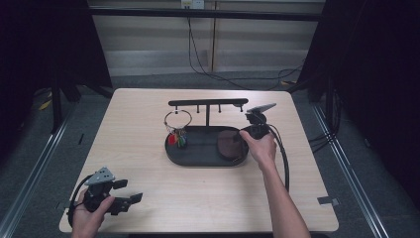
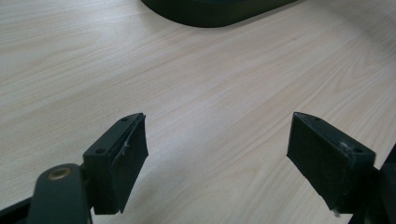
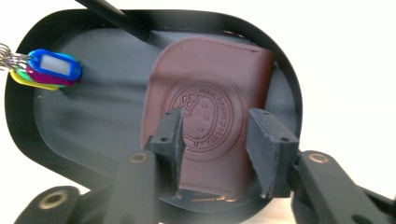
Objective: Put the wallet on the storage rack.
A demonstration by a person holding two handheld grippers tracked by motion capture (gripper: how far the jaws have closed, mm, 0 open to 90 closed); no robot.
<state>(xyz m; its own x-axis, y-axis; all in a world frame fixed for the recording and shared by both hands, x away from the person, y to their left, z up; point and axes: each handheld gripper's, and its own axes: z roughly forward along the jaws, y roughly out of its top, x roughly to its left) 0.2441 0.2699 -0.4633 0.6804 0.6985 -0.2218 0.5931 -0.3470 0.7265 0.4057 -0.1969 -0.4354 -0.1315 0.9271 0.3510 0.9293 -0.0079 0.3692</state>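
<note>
A brown leather wallet [image 3: 210,79] with a round embossed stamp lies flat in the right half of a black oval tray [image 3: 93,116]. My right gripper [image 3: 215,126] hovers just over the wallet's near end, jaws a little apart, and neither pad presses on it. From above, the right gripper [image 1: 246,134] sits at the tray's right end beside the wallet [image 1: 229,143]. My left gripper [image 1: 130,191] rests open near the table's front left corner. Bare wood shows between the left gripper's [image 2: 217,135] wide-spread jaws.
A key ring with coloured tags [image 1: 178,139] hangs from a black hook rail [image 1: 208,103] that rises from the tray [image 1: 198,159]. The tags [image 3: 51,70] reach the tray's left end. Cables trail off the table's right side and across the floor behind.
</note>
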